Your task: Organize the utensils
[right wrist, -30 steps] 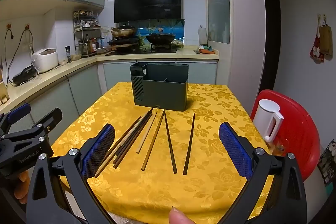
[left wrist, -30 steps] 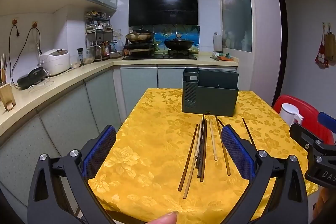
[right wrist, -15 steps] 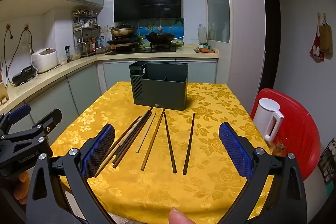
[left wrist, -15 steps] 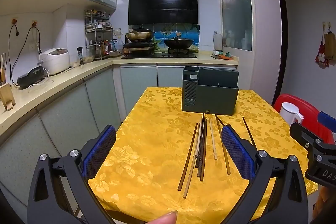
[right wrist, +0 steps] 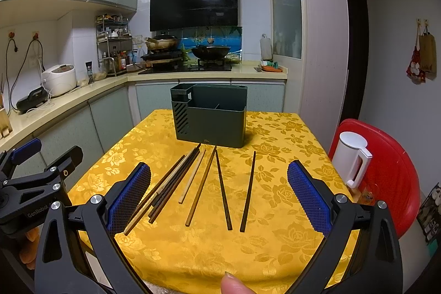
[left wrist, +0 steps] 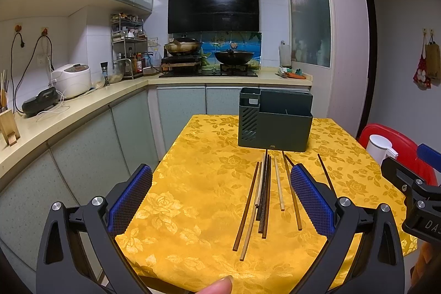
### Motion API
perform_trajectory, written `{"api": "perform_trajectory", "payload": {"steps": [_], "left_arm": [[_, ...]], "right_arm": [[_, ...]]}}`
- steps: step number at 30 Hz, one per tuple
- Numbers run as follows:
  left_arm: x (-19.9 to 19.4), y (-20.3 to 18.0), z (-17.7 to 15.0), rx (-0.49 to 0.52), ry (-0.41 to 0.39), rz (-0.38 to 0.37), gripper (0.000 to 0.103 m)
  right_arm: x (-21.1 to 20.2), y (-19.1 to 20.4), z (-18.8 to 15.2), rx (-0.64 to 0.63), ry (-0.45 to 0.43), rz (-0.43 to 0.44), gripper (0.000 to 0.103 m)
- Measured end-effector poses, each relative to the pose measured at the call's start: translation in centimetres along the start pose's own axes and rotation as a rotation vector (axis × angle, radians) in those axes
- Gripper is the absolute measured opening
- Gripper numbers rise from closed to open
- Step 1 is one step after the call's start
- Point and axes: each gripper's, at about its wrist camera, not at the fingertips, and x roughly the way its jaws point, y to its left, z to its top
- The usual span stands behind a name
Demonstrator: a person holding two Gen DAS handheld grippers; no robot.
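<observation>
Left gripper (left wrist: pixel 220 200): jaws spread wide, holding nothing, above the near left part of the table.
Right gripper (right wrist: pixel 219 197): jaws wide apart and empty, above the near edge.
Chopsticks (right wrist: pixel 193 183): lie flat on the yellow tablecloth (right wrist: pixel 275 252), fanned out in front of the holder; the left ones bunch together and touch, the two rightmost lie apart.
Holder (right wrist: pixel 210 117): dark green, upright near the far end of the table, open at the top.
Open room: bare cloth on both sides of the chopsticks.
Right edge: white kettle (right wrist: pixel 351 156) on a red chair (right wrist: pixel 394 183) just beside the table.
</observation>
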Motion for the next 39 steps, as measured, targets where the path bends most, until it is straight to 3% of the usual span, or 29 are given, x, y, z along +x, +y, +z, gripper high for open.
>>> {"api": "perform_trajectory", "payload": {"steps": [39], "left_arm": [[0.56, -0.11, -0.57, 0.003, 0.018, -0.001, 0.097]], "right_arm": [[0.26, 0.05, 0.09, -0.006, 0.002, -0.002, 0.097]]}}
